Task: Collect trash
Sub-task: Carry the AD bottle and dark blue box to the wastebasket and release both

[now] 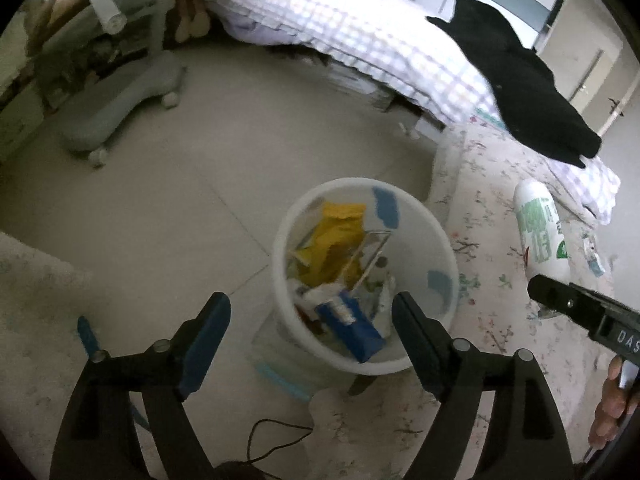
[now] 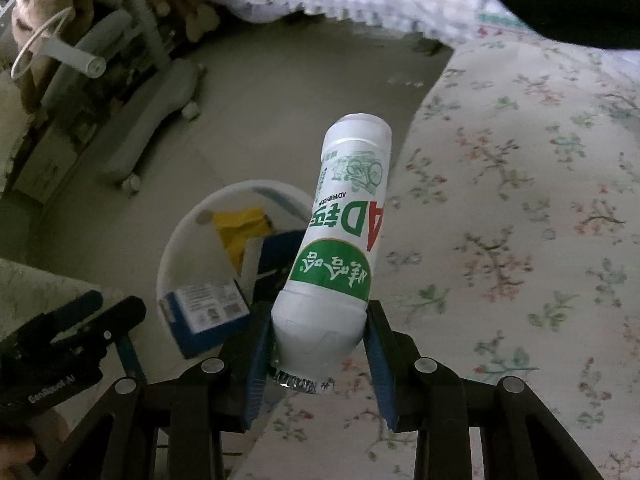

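A white trash bin stands on the tiled floor beside the bed, holding a blue carton, yellow wrapper and crumpled paper. It also shows in the right wrist view. My left gripper is open and empty, hovering just above the bin's near rim. My right gripper is shut on the neck end of a white and green drink bottle, held bottom-forward to the right of the bin, over the floral sheet. The bottle and right gripper appear at the right of the left wrist view.
A bed with a floral sheet, a checked quilt and a black garment lies right and behind. A grey wheeled chair base stands at the far left. A black cable lies on the floor below the bin.
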### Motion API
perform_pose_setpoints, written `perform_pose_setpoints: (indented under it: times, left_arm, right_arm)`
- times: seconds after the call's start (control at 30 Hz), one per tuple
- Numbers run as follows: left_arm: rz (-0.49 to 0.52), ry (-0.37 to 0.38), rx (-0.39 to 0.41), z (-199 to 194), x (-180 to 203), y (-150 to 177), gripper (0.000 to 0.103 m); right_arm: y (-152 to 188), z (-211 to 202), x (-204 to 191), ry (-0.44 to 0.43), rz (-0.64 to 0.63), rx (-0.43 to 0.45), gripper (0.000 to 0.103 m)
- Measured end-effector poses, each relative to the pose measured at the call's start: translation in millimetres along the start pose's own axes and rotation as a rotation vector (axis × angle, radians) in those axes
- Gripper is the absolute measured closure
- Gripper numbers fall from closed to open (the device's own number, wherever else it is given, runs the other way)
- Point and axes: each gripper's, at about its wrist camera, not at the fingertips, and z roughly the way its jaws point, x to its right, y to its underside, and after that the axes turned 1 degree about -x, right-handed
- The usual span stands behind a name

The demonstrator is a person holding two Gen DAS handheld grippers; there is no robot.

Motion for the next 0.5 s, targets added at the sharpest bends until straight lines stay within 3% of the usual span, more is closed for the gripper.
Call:
perform_pose_setpoints:
  times: [0.43, 0.47, 0.5]
  left_arm:
    - [-0.011, -0.034, 0.013, -13, -15, 5, 0.017]
    - [-0.012, -0.034, 0.013, -14, -15, 6, 0.017]
    - [-0.013, -0.033, 0.012, -15, -16, 7, 0.016]
  right_arm:
    - [-1, 39, -20, -0.054, 0.001, -0.076, 0.063]
    - [-1, 40, -19, -0.060, 0.011, -0.072, 0.062]
    - [-2, 41, -19, -0.068, 0.023, -0.070, 0.053]
